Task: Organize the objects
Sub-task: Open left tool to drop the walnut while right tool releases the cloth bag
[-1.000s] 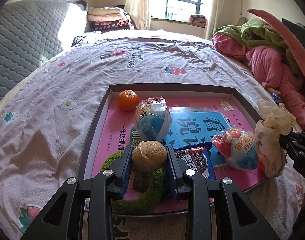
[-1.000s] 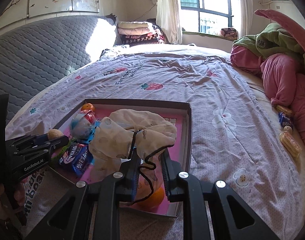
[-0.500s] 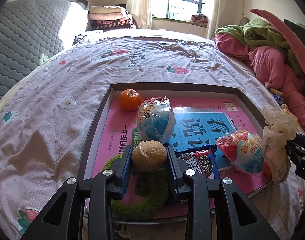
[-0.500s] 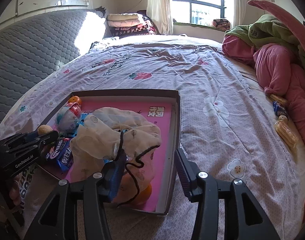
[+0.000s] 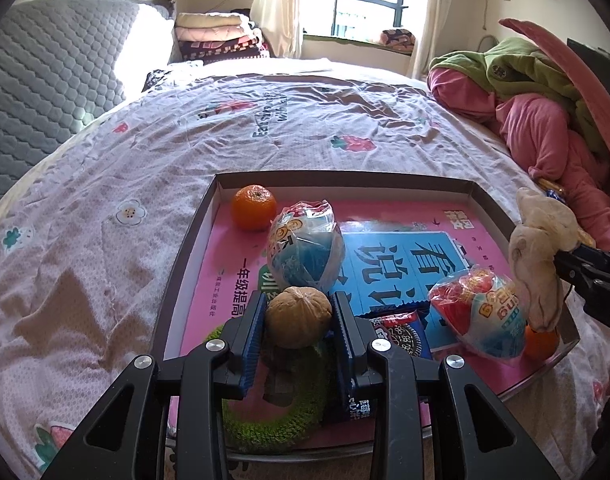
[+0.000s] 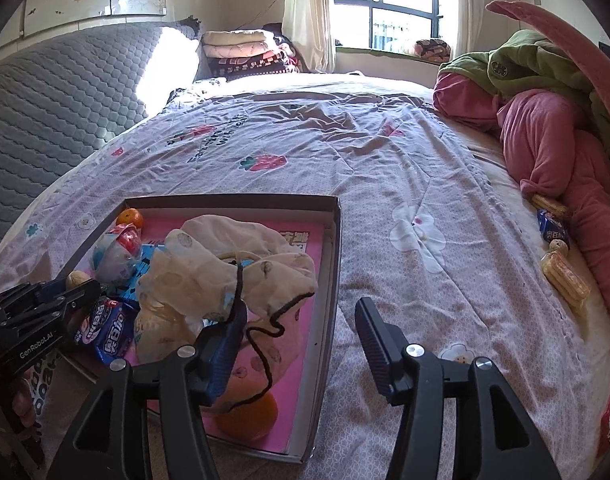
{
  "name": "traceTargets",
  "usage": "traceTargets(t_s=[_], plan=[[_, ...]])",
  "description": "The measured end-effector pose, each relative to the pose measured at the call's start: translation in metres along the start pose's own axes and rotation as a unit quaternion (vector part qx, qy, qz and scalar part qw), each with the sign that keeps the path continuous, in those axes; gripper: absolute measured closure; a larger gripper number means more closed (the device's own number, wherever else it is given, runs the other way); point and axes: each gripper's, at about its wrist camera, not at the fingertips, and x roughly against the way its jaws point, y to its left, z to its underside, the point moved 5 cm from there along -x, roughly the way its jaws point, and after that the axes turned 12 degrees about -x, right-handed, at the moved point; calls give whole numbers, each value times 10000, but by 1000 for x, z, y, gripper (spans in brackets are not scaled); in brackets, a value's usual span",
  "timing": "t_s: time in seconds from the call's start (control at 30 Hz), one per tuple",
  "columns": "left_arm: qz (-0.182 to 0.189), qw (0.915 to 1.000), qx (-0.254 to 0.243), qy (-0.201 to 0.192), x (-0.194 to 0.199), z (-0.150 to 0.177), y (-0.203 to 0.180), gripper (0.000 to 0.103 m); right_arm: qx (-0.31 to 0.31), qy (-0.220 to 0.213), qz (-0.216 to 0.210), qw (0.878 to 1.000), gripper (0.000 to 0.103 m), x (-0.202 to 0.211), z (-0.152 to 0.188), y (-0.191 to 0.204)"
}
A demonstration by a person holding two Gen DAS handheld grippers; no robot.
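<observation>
My left gripper [image 5: 298, 312] is shut on a brown walnut [image 5: 298, 317] and holds it just above the near part of the shallow box tray [image 5: 345, 178] on the bed. My right gripper [image 6: 301, 330] is open; a cream cloth bag [image 6: 225, 264] with a black cord hangs against its left finger over the tray's right side [image 6: 335, 248]. In the tray lie an orange [image 5: 253, 207], a blue toy egg [image 5: 305, 250], a red toy egg [image 5: 481, 316], a cookie pack [image 5: 403, 330] and a green ring [image 5: 273, 420].
A second orange [image 6: 247, 416] sits in the tray's near right corner under the bag. Wrapped snacks [image 6: 565, 276] lie on the bedsheet at the right beside pink and green bedding [image 6: 553, 136]. A grey headboard [image 6: 61, 100] runs along the left.
My right gripper has opened and the cream bag has slipped off to its left finger, sagging over the tray. My left gripper still holds the walnut and has lifted slightly.
</observation>
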Motion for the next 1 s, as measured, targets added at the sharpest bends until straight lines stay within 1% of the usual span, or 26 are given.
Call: traceTargets(t_s=[0.2, 0.3, 0.63, 0.7, 0.8, 1.0], plan=[[-5, 10000, 16, 38, -2, 1, 1, 68, -11, 68, 47, 10000, 46, -7, -5, -4], [1, 10000, 5, 43, -1, 1, 0, 63, -35, 101, 7, 9999, 46, -7, -4, -4], [-16, 10000, -9, 4, 7, 1, -1, 62, 7, -12, -80, 10000, 46, 3, -5, 2], [-23, 10000, -14, 14, 8, 1, -1, 61, 4, -20, -122, 9999, 46, 5, -5, 4], [-21, 10000, -9, 18, 10, 1, -2, 56, 4, -58, -166, 9998, 46, 8, -6, 6], [-36, 10000, -30, -24, 17, -1, -3, 55, 40, -114, -272, 9996, 46, 16, -7, 12]])
